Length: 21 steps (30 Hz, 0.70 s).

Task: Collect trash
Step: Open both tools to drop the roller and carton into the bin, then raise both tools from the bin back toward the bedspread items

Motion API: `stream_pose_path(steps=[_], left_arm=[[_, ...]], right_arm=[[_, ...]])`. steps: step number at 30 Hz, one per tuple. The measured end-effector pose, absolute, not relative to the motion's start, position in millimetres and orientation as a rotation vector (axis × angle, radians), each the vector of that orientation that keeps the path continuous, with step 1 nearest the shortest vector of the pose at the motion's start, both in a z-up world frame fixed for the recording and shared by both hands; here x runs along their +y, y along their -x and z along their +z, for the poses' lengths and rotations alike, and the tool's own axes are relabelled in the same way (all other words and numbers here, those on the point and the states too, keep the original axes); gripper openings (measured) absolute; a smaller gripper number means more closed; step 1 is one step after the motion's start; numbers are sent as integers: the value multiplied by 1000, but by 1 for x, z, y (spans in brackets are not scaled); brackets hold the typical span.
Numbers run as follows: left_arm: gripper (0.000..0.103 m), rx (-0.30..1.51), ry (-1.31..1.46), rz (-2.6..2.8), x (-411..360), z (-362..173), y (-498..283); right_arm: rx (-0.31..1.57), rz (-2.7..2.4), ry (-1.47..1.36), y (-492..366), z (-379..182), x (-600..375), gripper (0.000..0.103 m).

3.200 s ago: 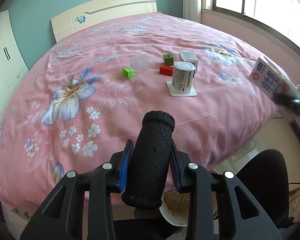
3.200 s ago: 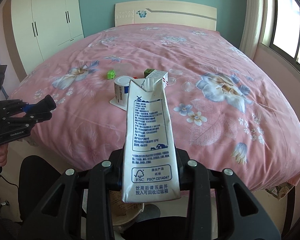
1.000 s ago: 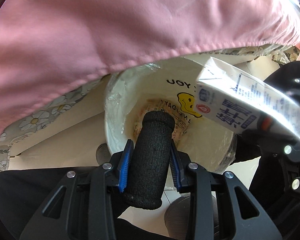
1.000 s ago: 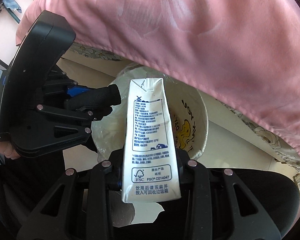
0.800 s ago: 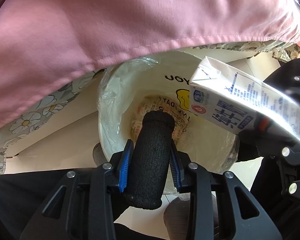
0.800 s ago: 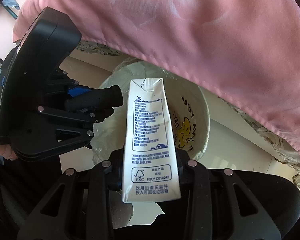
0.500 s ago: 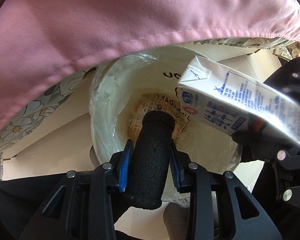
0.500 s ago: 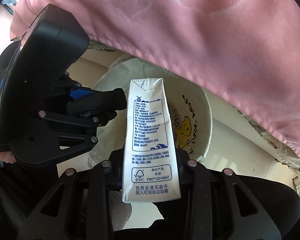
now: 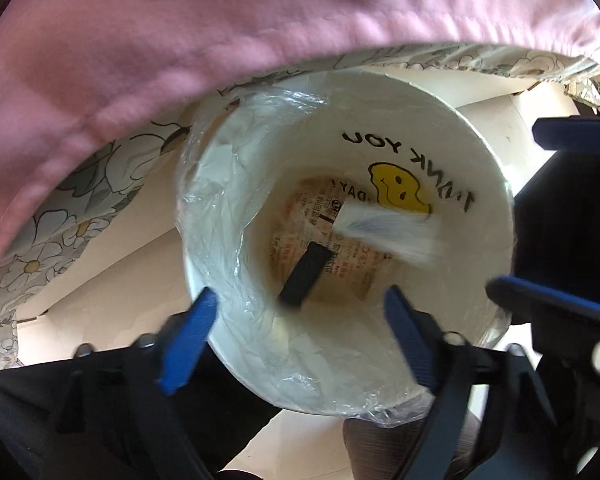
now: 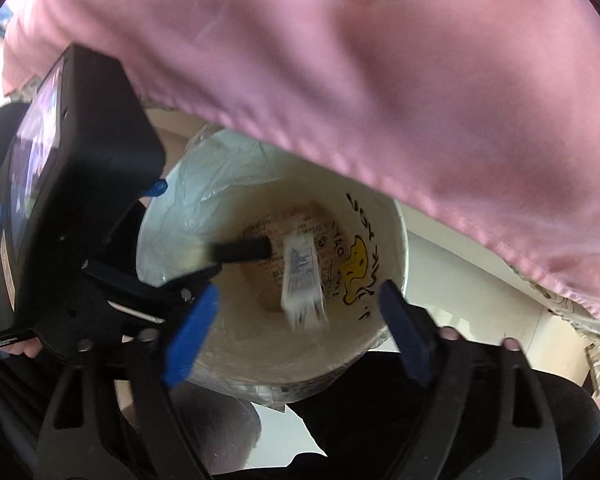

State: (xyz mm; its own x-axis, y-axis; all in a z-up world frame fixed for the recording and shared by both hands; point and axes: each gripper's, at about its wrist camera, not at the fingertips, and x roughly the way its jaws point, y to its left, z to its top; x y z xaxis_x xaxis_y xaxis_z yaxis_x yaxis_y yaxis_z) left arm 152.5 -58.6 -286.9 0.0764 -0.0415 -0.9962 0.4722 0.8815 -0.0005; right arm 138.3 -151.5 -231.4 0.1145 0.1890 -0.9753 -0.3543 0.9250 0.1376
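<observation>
- Bin (image 9: pixel 204 216) sits under the pink bedspread (image 9: pixel 180 32), whose edge overhangs its rim.
- Inside it: blurred carton (image 9: pixel 386 232), black roll (image 9: pixel 306 274).
- Left gripper (image 9: pixel 296 336) and right gripper (image 10: pixel 296 336) are both opening, empty, above it.

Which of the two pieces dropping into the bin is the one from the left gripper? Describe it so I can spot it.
Under the pink bedspread's edge stands a white bin with a plastic liner. Two things are inside: a white printed milk carton and a black foam cylinder. Yours is the dark, plain one.

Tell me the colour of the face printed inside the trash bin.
Yellow: a smiley face on the white liner of the trash bin, clearest in the left wrist view.
</observation>
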Motion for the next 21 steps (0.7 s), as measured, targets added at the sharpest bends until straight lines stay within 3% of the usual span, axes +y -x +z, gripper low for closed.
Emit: stream_pose_path(steps=[21], left_arm=[[95, 1410, -381, -394, -63, -280, -147]], right_arm=[[1337, 361, 139, -142, -235, -177, 92]])
